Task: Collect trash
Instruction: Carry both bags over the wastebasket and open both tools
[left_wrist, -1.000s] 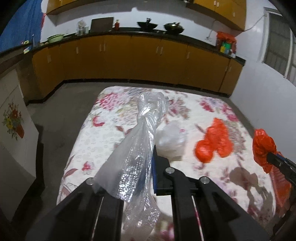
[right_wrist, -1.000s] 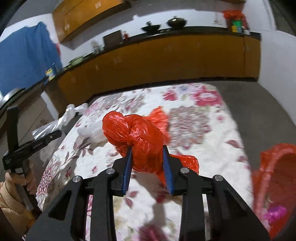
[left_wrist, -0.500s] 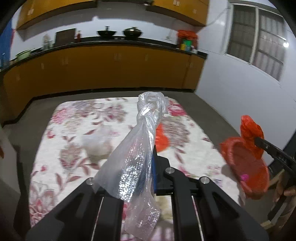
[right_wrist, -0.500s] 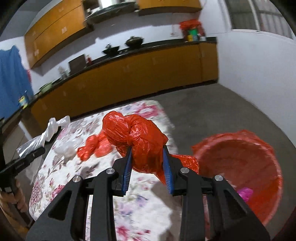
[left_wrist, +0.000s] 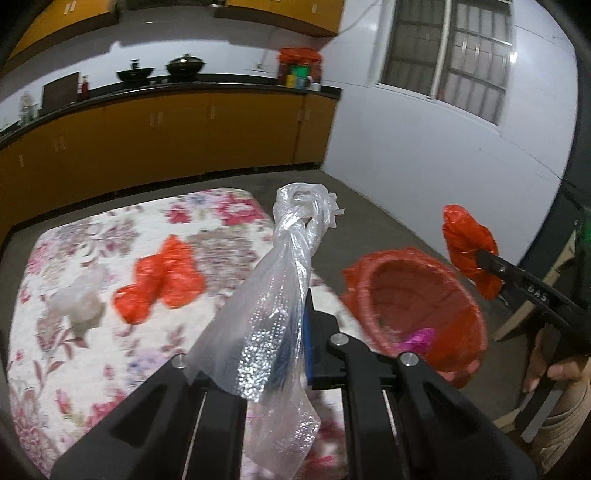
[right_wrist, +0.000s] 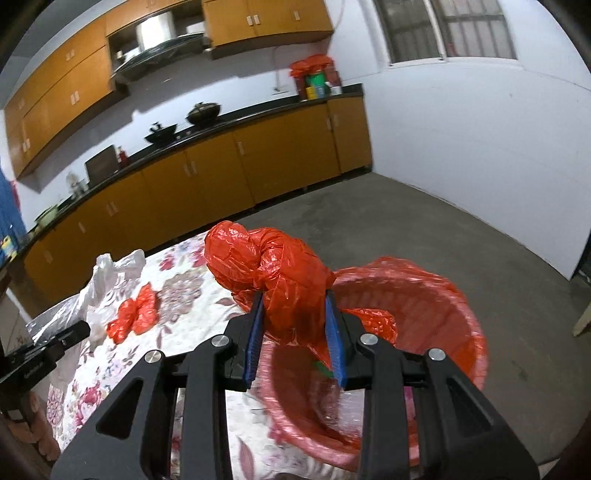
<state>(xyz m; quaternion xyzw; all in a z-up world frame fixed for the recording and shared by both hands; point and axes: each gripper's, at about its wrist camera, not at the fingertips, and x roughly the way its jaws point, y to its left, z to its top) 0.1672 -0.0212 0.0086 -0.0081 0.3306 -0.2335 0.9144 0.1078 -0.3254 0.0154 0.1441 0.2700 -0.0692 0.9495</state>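
A knotted clear plastic bag (left_wrist: 273, 295) is clamped between the nearly closed jaws of the left gripper (left_wrist: 295, 332), its twisted top standing up past the fingertips and its loose tail hanging below them. A crumpled red plastic bag (right_wrist: 273, 280) is pinched between the blue pads of the right gripper (right_wrist: 295, 332), which are held part-way apart by the bulk of the wad. The red bin (right_wrist: 469, 332), lined with a red bag, is seen beside the edge of the table with the floral cloth (left_wrist: 74, 350); from the right wrist view the red bag appears to be held above its near rim, while from the left wrist view the clear bag appears nearer the table's edge, short of the bin's mouth. Something pink (left_wrist: 419, 338) is already lying at the bottom of the bin (what it is cannot be made out), so part of the collecting seems to have been done. Neither held bag has been let go yet. Two pieces are left on the cloth: another red bag (left_wrist: 159, 284) and, just beside it, a whitish crumpled bag (left_wrist: 79, 302). It is judged that the task is about midway: two bags are to be dropped into the bin, and two more are to be fetched from the table afterwards.
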